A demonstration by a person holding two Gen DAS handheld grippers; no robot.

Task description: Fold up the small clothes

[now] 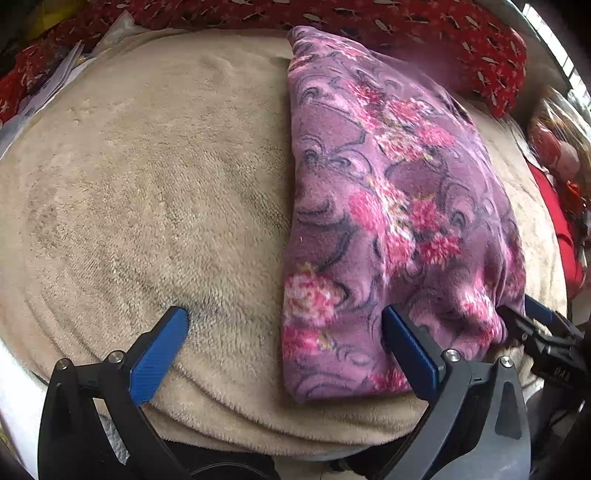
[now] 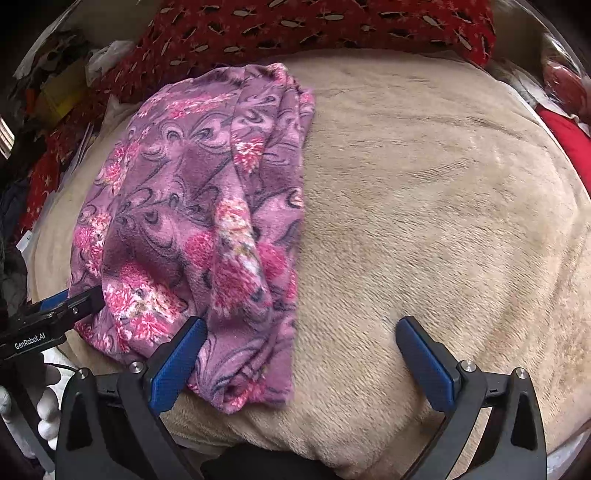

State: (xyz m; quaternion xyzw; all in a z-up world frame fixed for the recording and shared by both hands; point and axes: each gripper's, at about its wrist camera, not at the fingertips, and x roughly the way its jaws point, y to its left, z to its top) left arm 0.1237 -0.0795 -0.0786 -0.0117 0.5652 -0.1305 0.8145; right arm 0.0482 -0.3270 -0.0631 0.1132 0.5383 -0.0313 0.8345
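A purple fleece garment with pink flowers lies folded lengthwise on a beige fleece blanket. My left gripper is open, low over the blanket, its right finger on the garment's near end. In the right wrist view the garment lies left of centre. My right gripper is open over the garment's near right edge, its left finger resting against the cloth. Each gripper's tip shows at the edge of the other's view, beside the garment's near corner.
A red patterned cloth runs along the far side of the blanket, also in the right wrist view. Papers and clutter lie at the far left. Red items sit at the right edge.
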